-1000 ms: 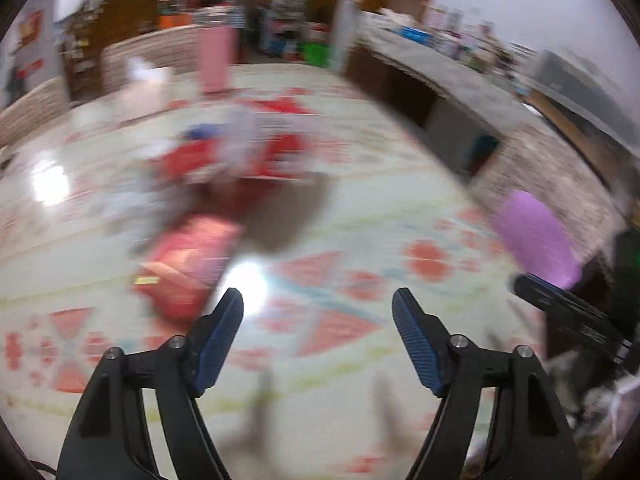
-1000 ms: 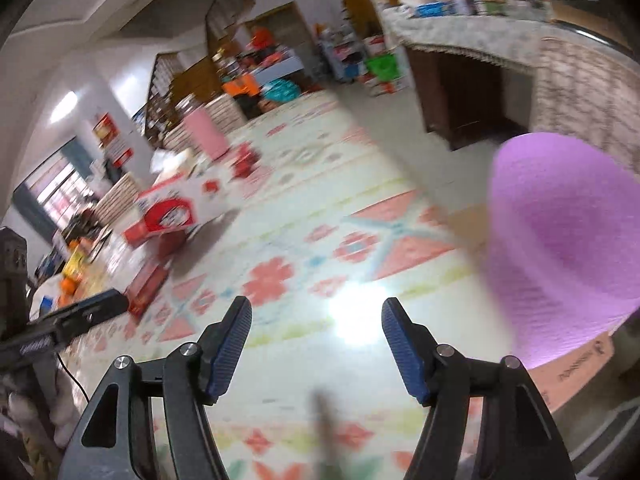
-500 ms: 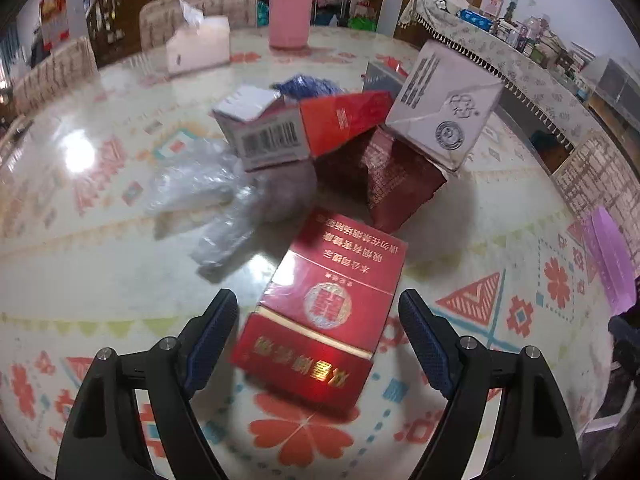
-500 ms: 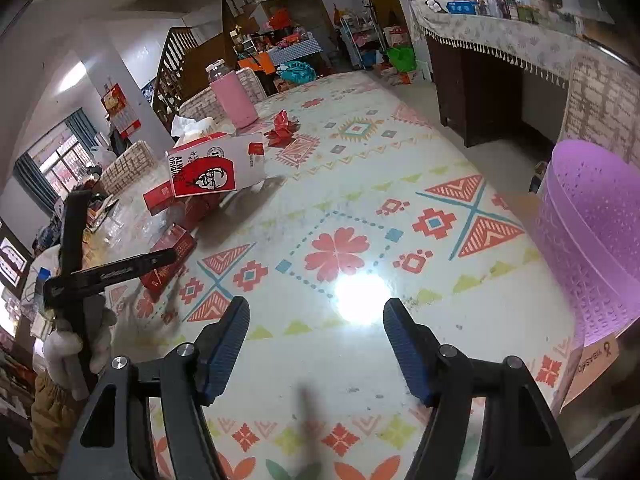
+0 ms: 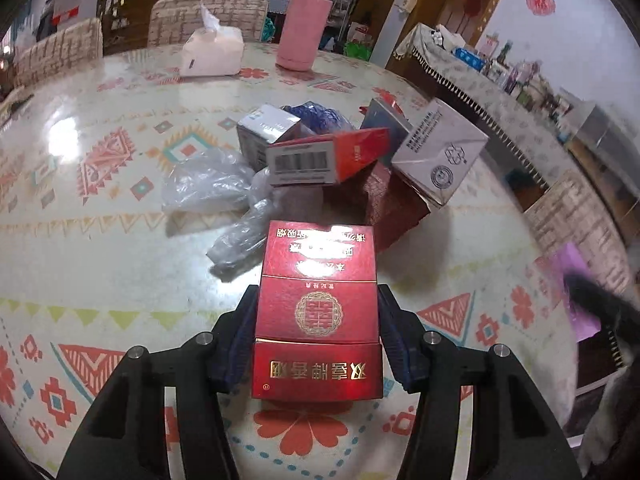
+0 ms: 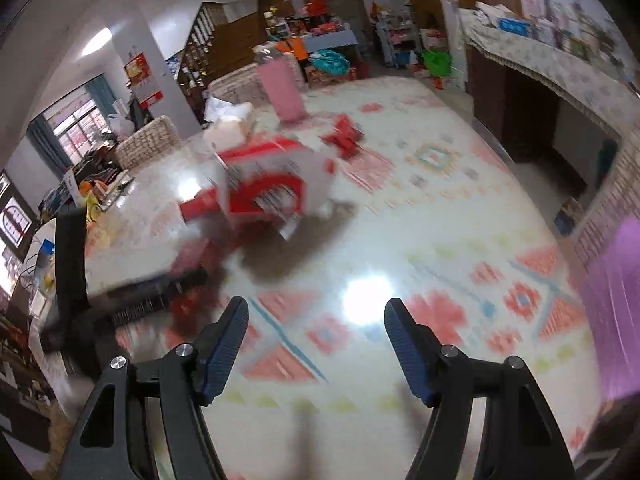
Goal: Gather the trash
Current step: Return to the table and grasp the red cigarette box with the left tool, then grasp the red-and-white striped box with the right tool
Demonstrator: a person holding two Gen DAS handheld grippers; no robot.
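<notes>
My left gripper (image 5: 316,332) is shut on a red cigarette carton (image 5: 318,308), its blue pads pressing both long sides just above the patterned table (image 5: 100,240). Behind it lies a trash pile: clear plastic wrap (image 5: 208,180), a red and white box with a barcode (image 5: 320,156), a grey box (image 5: 440,156), a dark red bag (image 5: 384,204). My right gripper (image 6: 316,336) is open and empty over the table, facing a blurred red and white box (image 6: 272,188). The left gripper (image 6: 132,300) shows blurred at the left of the right wrist view.
A purple basket (image 6: 612,304) stands off the table's right edge; it also shows in the left wrist view (image 5: 576,288). A pink bottle (image 5: 306,28) and a tissue pack (image 5: 212,52) stand at the far side. Woven chairs (image 5: 60,52) ring the table.
My left gripper moved forward around the red carton and closed on it. My right gripper swung left toward the trash pile and stayed open.
</notes>
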